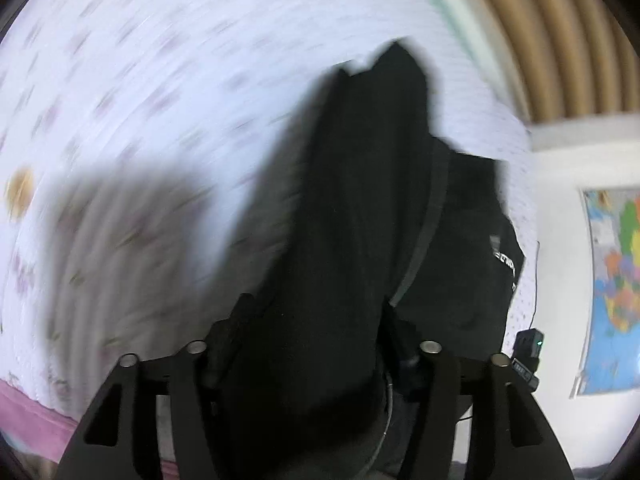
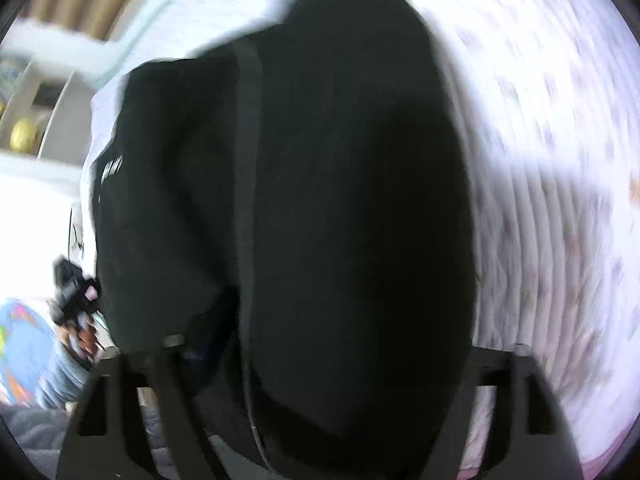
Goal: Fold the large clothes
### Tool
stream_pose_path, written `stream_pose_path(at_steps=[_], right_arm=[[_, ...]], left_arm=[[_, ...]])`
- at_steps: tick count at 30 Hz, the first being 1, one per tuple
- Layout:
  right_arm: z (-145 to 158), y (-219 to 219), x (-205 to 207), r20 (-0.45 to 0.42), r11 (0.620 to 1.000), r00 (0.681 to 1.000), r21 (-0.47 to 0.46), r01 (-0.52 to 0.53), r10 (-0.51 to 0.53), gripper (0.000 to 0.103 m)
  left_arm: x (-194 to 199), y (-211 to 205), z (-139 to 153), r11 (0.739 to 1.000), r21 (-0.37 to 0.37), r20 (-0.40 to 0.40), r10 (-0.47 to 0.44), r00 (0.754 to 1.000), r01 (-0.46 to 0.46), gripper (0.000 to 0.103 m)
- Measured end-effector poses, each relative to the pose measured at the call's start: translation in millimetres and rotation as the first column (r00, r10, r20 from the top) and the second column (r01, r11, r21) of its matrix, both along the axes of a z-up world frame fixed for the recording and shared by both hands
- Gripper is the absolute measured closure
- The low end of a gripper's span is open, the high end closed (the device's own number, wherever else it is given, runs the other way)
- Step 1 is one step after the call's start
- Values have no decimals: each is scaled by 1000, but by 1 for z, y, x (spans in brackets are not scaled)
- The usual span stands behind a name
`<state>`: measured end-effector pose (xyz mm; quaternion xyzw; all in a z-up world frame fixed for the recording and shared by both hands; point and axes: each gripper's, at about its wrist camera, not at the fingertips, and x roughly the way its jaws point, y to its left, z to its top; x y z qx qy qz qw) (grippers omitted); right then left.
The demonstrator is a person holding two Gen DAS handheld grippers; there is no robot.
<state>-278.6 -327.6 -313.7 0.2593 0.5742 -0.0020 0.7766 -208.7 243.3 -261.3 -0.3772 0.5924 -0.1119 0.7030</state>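
A large black garment (image 1: 360, 180) with small white lettering (image 1: 506, 260) lies on a white flower-print bed sheet (image 1: 160, 80). One fold runs up the middle of the left wrist view. My left gripper (image 1: 320, 320) stands over it with its fingers (image 1: 240, 312) spread and the black cloth between them. In the right wrist view the same garment (image 2: 340, 180) fills the centre over the sheet (image 2: 560, 120). It hides most of my right gripper (image 2: 340, 344), whose jaws stand wide with cloth between them. Both views are blurred.
A ribbed brown headboard (image 1: 560, 40) stands at the far end of the bed. A coloured map (image 1: 616, 280) hangs on the white wall beside it. A pink bedding edge (image 1: 32, 412) is near. A hand (image 2: 80, 332) with a black device (image 2: 74, 292) shows at the left.
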Motion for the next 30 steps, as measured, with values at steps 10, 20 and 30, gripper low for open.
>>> stream_pose_path(at_steps=[10,20,30], right_arm=[[72,16,-24,-135,890,989,-457,-3,-66,2],[164,77,-32,-117,743,983,-669,28,-143,2],[263,192,-18,229,715,973,-685,138,31,2]], left_arm=[[-34,15,83,982,177,96,43,994,-59,38],[-31,-64,197,847,530,18,-48,999,31,38],[-31,-193,310,696,711,278,-409,869,100,38]])
